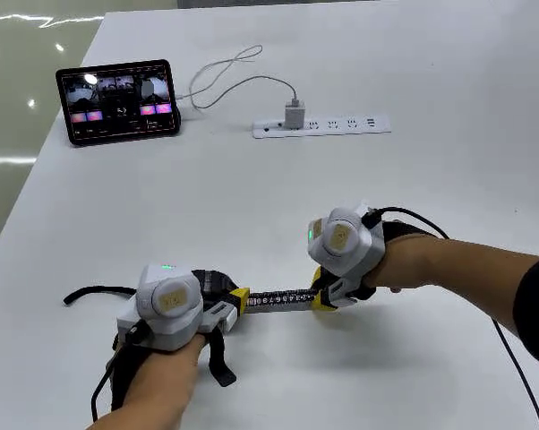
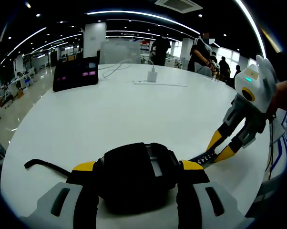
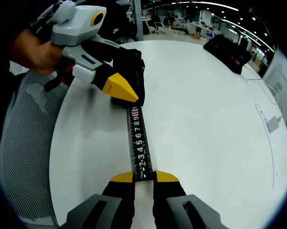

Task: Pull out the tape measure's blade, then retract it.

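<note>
Black plastic tape measure case (image 2: 136, 183) rests near the white desk's (image 1: 252, 197) front edge, clamped between the yellow-tipped jaws of the left gripper (image 2: 138, 165). Its dark numbered blade (image 3: 138, 143) reaches across to the right gripper (image 3: 144, 177), which is pinching the blade's end.

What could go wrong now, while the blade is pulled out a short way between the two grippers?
1. The right gripper pinches only the end of the blade at its tips; if it slips, the blade may snap back.
2. The left gripper clamps the case by its sides; a harder pull might twist or drag it out of the jaws.
</note>
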Tool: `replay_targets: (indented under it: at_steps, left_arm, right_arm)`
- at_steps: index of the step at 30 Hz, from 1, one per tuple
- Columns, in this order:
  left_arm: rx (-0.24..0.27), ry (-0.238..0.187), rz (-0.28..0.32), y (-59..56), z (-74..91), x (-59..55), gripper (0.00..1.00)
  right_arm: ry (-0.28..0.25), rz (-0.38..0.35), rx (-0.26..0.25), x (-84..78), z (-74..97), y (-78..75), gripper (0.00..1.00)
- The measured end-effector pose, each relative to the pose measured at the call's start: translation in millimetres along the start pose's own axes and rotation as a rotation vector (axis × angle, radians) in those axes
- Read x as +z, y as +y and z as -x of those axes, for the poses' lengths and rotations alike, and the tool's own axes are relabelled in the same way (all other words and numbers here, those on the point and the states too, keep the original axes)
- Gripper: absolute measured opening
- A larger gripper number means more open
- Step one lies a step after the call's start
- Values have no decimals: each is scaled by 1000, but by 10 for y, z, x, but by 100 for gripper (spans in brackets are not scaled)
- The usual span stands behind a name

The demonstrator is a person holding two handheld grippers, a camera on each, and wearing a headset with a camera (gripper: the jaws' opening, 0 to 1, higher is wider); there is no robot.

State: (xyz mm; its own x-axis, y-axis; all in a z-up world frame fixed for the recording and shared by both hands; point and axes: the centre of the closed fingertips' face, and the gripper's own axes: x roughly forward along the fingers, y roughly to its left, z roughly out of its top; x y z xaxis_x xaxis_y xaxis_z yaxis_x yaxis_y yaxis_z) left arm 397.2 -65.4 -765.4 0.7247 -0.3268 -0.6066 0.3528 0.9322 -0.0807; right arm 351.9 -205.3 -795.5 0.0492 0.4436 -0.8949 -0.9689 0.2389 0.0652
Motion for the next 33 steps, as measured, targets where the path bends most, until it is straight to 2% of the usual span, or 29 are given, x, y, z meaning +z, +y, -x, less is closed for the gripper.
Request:
replay_targets:
  at_steps: [33]
  left_arm:
    - [-7, -7, 21, 19, -4, 24, 62]
  right_arm:
    - [-44, -8, 7, 171, -71, 3, 10]
